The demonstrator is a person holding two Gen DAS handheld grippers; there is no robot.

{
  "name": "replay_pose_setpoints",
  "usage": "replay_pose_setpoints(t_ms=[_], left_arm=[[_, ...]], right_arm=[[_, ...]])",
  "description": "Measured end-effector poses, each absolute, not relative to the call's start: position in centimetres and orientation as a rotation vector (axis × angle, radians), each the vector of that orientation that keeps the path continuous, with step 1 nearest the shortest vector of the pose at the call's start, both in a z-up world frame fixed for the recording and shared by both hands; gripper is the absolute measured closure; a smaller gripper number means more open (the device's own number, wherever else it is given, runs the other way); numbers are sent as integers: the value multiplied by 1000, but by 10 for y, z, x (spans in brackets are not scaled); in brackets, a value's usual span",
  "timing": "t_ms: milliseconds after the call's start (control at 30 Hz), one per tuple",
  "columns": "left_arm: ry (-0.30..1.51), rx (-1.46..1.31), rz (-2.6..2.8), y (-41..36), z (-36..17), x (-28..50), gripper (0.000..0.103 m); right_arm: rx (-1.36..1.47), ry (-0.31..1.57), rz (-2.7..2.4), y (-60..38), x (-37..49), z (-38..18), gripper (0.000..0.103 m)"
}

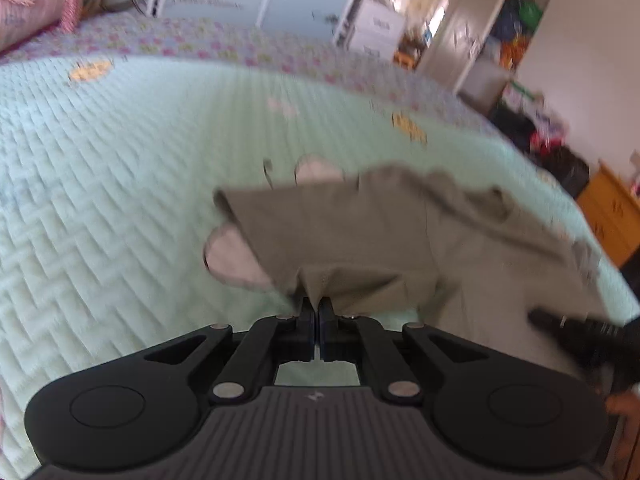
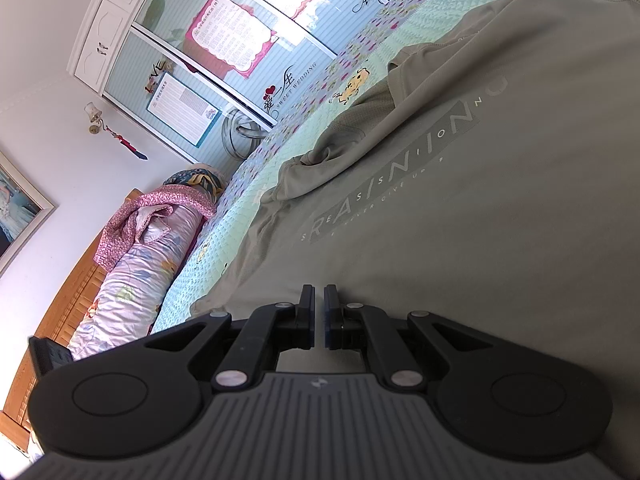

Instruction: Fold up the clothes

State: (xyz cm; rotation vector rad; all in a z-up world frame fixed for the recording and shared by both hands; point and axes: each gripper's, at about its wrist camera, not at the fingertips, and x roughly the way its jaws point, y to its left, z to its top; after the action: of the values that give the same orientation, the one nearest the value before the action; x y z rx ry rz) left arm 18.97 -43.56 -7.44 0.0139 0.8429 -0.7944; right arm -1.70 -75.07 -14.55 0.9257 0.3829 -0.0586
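An olive-grey T-shirt (image 2: pixel 460 184) with pale lettering lies spread on the bed. In the left wrist view a sleeve or edge of the T-shirt (image 1: pixel 360 232) is lifted and bunches at the fingertips of my left gripper (image 1: pixel 317 303), which is shut on that cloth. This view is blurred. My right gripper (image 2: pixel 319 292) rests low over the shirt's body with its jaws nearly together, only a thin slit between them and no fold of cloth visibly pinched. The right gripper (image 1: pixel 568 330) also shows as a dark shape at the right of the left wrist view.
The mint quilted bedspread (image 1: pixel 120 200) has a flowered border. Rolled bedding (image 2: pixel 148 248) lies at the wooden headboard (image 2: pixel 60 300). A glass-door wardrobe (image 2: pixel 208 52) stands beyond the bed. Shelves with clutter (image 1: pixel 516 28) and a yellow cabinet (image 1: pixel 612 208) stand at the far right.
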Motion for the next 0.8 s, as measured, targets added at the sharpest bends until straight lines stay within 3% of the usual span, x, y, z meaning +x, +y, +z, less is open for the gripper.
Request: replay_pose_setpoints(t_ms=[200,267,367,567,800], left_arm=[[828,59,-744,-433,-77,186,96],[835,39,-724,-428,-75,187,85],[890,-25,-718,-418,-74,187,77],[975,-192,-635,-390,-73,182,75],[844,-346,-572,-399,-54,197,63]], right_arm=[[927,383,-58,-750,-17,-145,98],[930,382,-56,-750,-17,-146,98],[933,382,-55,-750,-16,-146,98],[937,382,-51,-750,-16,-146,98],[937,381,-51,-749,-15,-146,98]])
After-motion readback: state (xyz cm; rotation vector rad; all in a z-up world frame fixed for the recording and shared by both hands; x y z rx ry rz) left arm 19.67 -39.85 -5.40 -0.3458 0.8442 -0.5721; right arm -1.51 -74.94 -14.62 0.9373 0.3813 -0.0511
